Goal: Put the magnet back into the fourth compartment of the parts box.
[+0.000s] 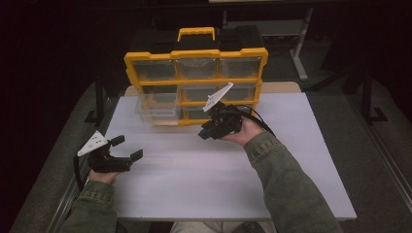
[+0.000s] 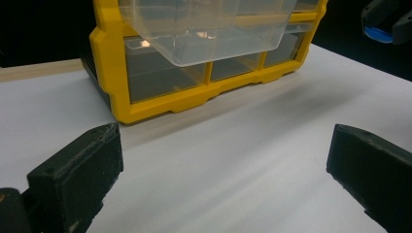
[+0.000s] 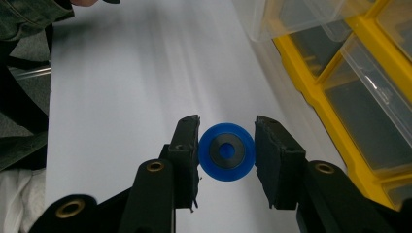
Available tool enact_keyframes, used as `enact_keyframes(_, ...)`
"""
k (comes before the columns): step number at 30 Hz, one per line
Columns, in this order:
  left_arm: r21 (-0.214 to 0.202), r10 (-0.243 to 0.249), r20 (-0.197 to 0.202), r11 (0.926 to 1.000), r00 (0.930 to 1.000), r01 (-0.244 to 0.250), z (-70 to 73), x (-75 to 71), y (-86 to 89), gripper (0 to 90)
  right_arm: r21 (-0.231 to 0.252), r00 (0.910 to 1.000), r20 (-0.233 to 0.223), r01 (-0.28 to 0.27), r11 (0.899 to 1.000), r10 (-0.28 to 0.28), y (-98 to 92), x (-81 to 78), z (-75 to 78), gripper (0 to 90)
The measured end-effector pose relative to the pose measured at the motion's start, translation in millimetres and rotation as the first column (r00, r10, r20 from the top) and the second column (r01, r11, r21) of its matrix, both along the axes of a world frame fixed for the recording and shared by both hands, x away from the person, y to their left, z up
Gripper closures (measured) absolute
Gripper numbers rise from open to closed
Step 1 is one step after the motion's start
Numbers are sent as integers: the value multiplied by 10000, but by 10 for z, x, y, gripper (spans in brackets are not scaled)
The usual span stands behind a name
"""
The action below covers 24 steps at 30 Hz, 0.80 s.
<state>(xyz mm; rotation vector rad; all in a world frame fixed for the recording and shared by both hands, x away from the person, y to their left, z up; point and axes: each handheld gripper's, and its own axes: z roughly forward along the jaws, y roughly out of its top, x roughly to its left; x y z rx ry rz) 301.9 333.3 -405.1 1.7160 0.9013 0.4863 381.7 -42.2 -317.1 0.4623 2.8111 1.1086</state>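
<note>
Right tool (image 3: 227,145) pinches a blue disc (image 3: 226,151) between its pads, held above the white worktop (image 1: 218,174) just in front of the yellow drawer organiser (image 1: 194,82); one clear drawer (image 1: 158,109) stands pulled out at the organiser's left side, near the disc. Left tool (image 1: 127,148) rests spread wide and empty at the worktop's left edge, well apart.

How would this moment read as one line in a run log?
right gripper: shut on blue disc | left gripper: open, empty | clear drawer: pulled out of yellow organizer

White table (image 1: 218,179), bare across the near half; yellow drawer organizer (image 1: 194,56) stands on it, just beyond the right gripper (image 1: 209,132).
</note>
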Motion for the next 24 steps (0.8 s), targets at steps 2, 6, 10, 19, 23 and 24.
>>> enact_keyframes(2, -4, -2, 3, 10000, 10000, 2, 0, 0, 0, 0, 3, 10000, 4, -23, 10000, 23, 15, 5, 19, 609)
enact_keyframes(6, 6, -9, 11, 10000, 10000, 9, 0, 1, 3, 0, -43, 9999, 84, -65, 10000, 65, 43, 26, 66, 609)
enact_keyframes(10, 9, -14, 17, 10000, 10000, 14, 0, 1, 3, 0, -37, 9999, 131, -101, 9999, 102, 60, 34, 100, 609)
enact_keyframes(19, 4, -8, 30, 10000, 10000, 8, 1, 1, 4, 0, -65, 9996, 196, -179, 9998, 181, 128, 56, 185, 609)
enact_keyframes(23, 9, -14, 25, 10000, 10000, 14, -1, 4, 6, 0, -105, 9996, 218, -174, 9998, 177, 152, 64, 205, 609)
enact_keyframes(24, 15, -22, 20, 10000, 10000, 22, -1, 5, 4, 0, -137, 9996, 215, -172, 9998, 175, 164, 68, 207, 609)
